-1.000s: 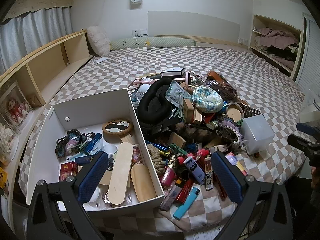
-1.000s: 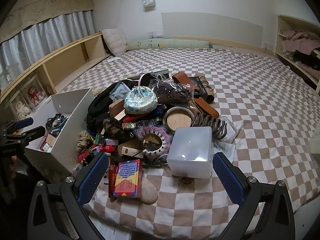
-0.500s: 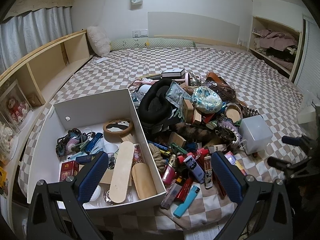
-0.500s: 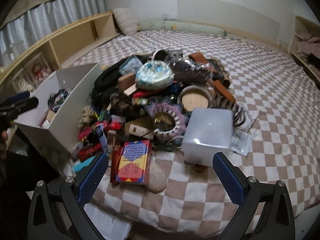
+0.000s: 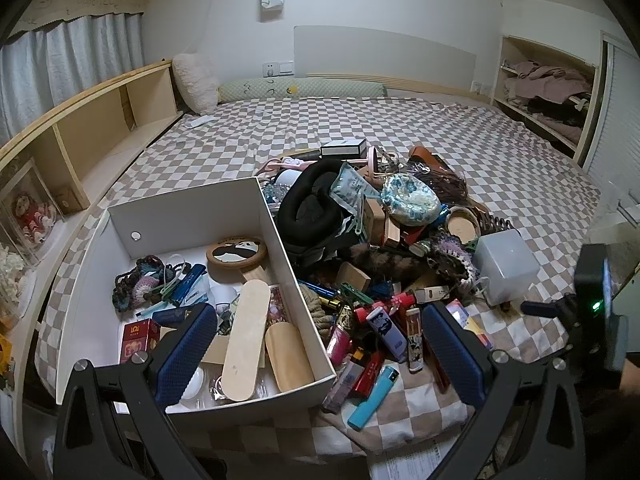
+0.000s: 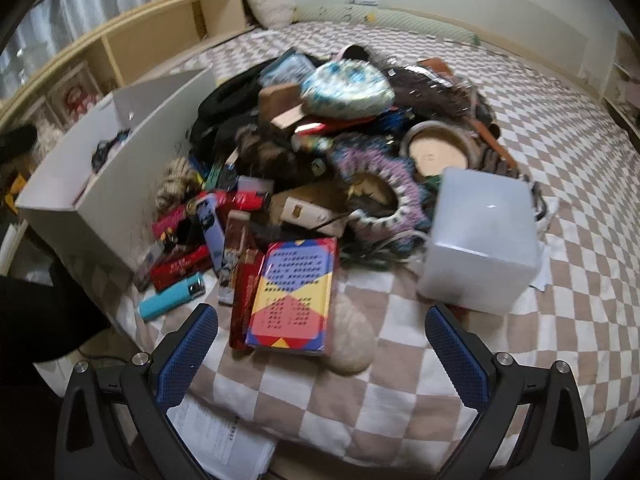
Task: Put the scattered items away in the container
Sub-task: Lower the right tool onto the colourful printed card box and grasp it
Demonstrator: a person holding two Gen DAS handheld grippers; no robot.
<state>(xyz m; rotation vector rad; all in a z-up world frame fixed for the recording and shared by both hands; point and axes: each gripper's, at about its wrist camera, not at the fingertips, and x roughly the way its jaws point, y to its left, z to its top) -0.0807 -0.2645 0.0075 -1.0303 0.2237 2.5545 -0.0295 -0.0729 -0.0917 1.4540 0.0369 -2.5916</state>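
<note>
A white open box (image 5: pixel 272 216) sits on the checkered bed at the left and holds a wooden panda mirror (image 5: pixel 236 254), a long wooden board (image 5: pixel 246 340) and small items. A pile of scattered items lies to its right: a blue lighter (image 5: pixel 372 398), a translucent white cube (image 5: pixel 506 266), a black neck pillow (image 5: pixel 308 208). My left gripper (image 5: pixel 318 350) is open and empty, over the box's near right corner. My right gripper (image 6: pixel 322 354) is open and empty, low over a colourful flat box (image 6: pixel 294 292) beside the cube (image 6: pixel 480 240). The white box (image 6: pixel 120 176) shows at left.
Wooden shelving (image 5: pixel 92 128) runs along the bed's left side. A cupboard with clothes (image 5: pixel 548 88) stands at the far right. Paper sheets (image 6: pixel 224 436) lie by the bed's near edge. The far half of the bed (image 5: pixel 360 120) carries only a pillow and a bolster.
My right gripper has moved forward and down toward the pile, so the colourful box and the cube look larger. My left gripper has stayed almost still.
</note>
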